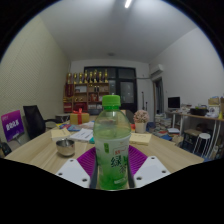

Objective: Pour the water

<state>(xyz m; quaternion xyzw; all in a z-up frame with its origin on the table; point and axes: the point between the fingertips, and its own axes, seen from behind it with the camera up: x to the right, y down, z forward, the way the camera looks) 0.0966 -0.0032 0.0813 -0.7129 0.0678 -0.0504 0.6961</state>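
A green drink bottle (112, 140) with a green cap and a green-and-white label stands upright between my fingers. My gripper (112, 168) is shut on the bottle, its purple pads (86, 162) pressing on the label from both sides. The bottle appears lifted above the wooden table (40, 152). A small metal cup (65, 147) sits on the table to the left of the bottle, apart from it.
Boxes and small items (80, 118) lie at the table's far side. A dark chair (33, 122) and a purple sign (13, 125) stand at the left. A shelf with bottles (88, 92) lines the back wall; a desk with gear (195, 115) is at the right.
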